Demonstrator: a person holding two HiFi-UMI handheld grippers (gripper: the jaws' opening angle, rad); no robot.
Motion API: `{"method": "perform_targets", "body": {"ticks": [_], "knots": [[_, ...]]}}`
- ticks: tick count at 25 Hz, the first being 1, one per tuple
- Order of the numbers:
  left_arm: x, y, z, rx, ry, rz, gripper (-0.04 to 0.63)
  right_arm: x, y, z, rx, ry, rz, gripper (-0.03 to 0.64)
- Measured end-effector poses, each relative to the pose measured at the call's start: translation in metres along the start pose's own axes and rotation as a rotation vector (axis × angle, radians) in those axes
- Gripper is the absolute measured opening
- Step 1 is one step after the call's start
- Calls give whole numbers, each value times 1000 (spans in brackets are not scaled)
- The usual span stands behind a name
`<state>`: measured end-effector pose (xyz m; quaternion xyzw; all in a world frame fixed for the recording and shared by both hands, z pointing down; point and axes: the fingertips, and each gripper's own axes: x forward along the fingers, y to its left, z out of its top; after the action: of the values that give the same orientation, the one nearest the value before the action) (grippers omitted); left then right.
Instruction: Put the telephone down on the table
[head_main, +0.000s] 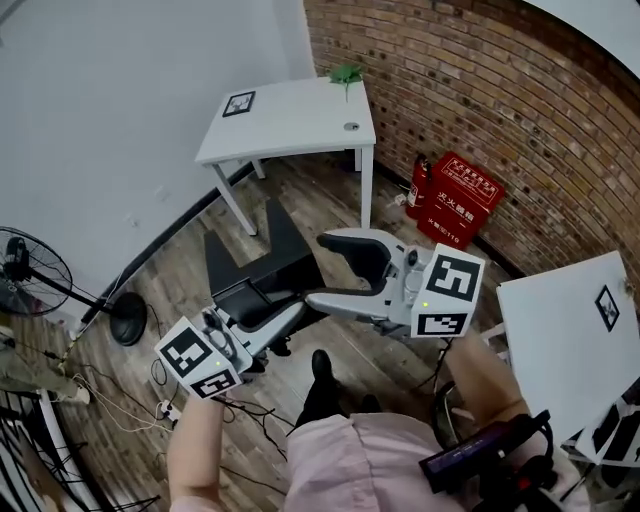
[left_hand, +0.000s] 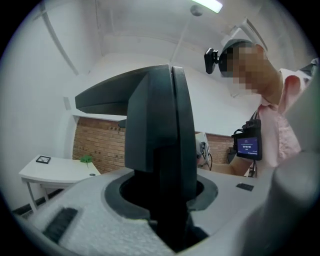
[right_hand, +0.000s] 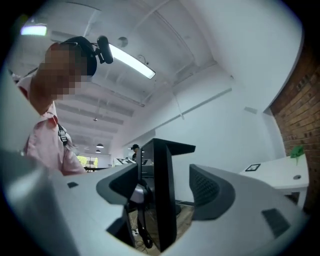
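The telephone (head_main: 268, 255) is a black slab-like piece, held in the air over the wooden floor. My left gripper (head_main: 265, 308) comes in from the lower left and is shut on its lower part. In the left gripper view the telephone (left_hand: 160, 130) fills the space between the jaws of the left gripper (left_hand: 165, 192). My right gripper (head_main: 320, 270) reaches in from the right, open, its two grey fingers standing on either side of the telephone's right end. In the right gripper view the telephone (right_hand: 162, 190) stands upright in the right gripper (right_hand: 165, 187), with a gap at each pad.
A white table (head_main: 300, 130) with a marker tag (head_main: 238, 103) and a small green thing (head_main: 347, 72) stands ahead by the brick wall. A second white table (head_main: 560, 340) is at the right. A red box (head_main: 460, 200), a floor fan (head_main: 30, 270) and floor cables (head_main: 120, 410) lie around.
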<state>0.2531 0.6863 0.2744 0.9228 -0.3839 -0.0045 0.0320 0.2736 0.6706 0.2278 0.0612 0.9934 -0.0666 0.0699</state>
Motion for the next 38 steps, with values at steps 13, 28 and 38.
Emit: {"method": "perform_targets", "body": {"ticks": [13, 28, 38], "knots": [[29, 117, -35, -120, 59, -228, 163, 83, -107, -29, 91, 23, 69, 187], [43, 234, -23, -107, 100, -310, 164, 143, -208, -21, 69, 11, -36, 192], [79, 279, -41, -172, 132, -341, 164, 140, -271, -33, 120, 19, -82, 193]]}}
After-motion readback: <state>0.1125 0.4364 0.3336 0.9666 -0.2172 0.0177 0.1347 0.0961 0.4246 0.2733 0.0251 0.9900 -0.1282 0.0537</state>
